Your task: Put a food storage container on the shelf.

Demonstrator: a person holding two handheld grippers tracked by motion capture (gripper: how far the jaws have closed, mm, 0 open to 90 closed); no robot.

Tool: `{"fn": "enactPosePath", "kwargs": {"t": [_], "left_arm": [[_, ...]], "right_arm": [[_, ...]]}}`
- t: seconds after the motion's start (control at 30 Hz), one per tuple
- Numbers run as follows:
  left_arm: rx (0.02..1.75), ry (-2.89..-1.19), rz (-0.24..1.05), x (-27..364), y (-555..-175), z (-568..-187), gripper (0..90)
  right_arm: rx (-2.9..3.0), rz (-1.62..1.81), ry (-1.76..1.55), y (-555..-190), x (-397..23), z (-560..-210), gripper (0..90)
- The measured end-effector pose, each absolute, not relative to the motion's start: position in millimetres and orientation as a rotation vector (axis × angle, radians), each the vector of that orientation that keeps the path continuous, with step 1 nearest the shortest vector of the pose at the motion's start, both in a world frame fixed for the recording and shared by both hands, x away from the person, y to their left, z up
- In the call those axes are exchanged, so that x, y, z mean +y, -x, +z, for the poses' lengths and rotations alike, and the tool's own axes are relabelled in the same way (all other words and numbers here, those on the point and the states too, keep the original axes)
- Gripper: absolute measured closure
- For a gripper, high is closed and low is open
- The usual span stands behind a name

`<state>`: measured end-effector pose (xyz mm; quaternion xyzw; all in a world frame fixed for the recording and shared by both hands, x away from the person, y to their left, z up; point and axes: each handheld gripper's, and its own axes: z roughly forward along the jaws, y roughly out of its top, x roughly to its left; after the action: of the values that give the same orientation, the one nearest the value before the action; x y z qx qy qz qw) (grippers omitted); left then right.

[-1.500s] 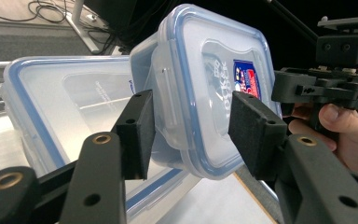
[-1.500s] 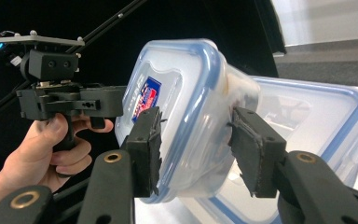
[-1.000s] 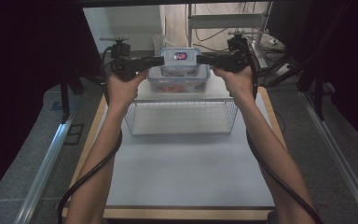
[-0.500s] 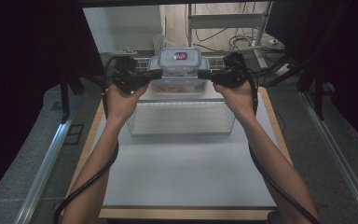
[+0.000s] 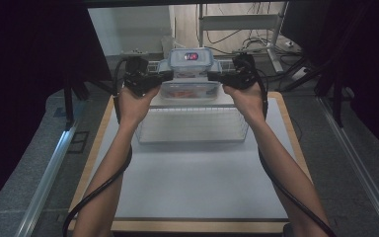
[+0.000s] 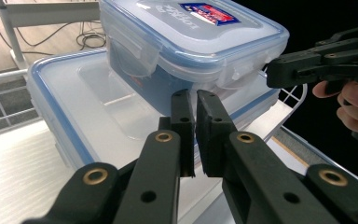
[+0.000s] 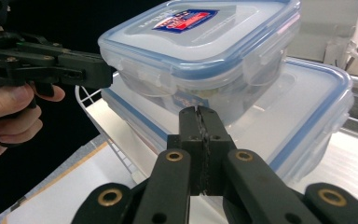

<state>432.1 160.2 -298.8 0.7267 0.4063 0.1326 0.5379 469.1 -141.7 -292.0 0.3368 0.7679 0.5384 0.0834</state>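
A small clear container (image 5: 191, 61) with a blue-rimmed lid and a red-blue label sits on top of a larger clear container (image 5: 192, 91). My left gripper (image 5: 168, 75) is shut, with its tips against the small container's left side. My right gripper (image 5: 211, 75) is shut against its right side. In the left gripper view my left gripper (image 6: 189, 95) has only a hair's gap between its pads and nothing in it, pointing at the small container (image 6: 191, 37). In the right gripper view my right gripper (image 7: 199, 111) is shut empty, its tips at the small container (image 7: 200, 42).
The large container (image 6: 74, 107) rests at the far end of a white wire basket (image 5: 192, 126) on a pale table top (image 5: 197, 182). Black curtains hang on both sides. A metal frame and cables lie beyond the table's far edge.
Both hands have drawn slightly inward, bringing the gripper tips against the small container's two sides. The containers have hardly moved.
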Motion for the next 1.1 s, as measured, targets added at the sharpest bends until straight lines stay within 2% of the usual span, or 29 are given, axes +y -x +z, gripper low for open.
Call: {"fn": "enactPosePath", "kwargs": {"t": [0.1, 0.43, 1.1], "left_arm": [[0.945, -1.756, 0.348, 159, -427, -299, 81.5], [0.916, -1.761, 0.379, 164, -411, -306, 63.6], [0.854, -1.815, 0.389, 170, -372, -340, 40.9]], "right_arm": [[2.299, 1.614, -0.976, -465, -142, -294, 88.1], [2.310, 1.677, -0.904, -449, -147, -302, 72.4], [2.320, 1.688, -0.884, -427, -168, -326, 59.3]]}}
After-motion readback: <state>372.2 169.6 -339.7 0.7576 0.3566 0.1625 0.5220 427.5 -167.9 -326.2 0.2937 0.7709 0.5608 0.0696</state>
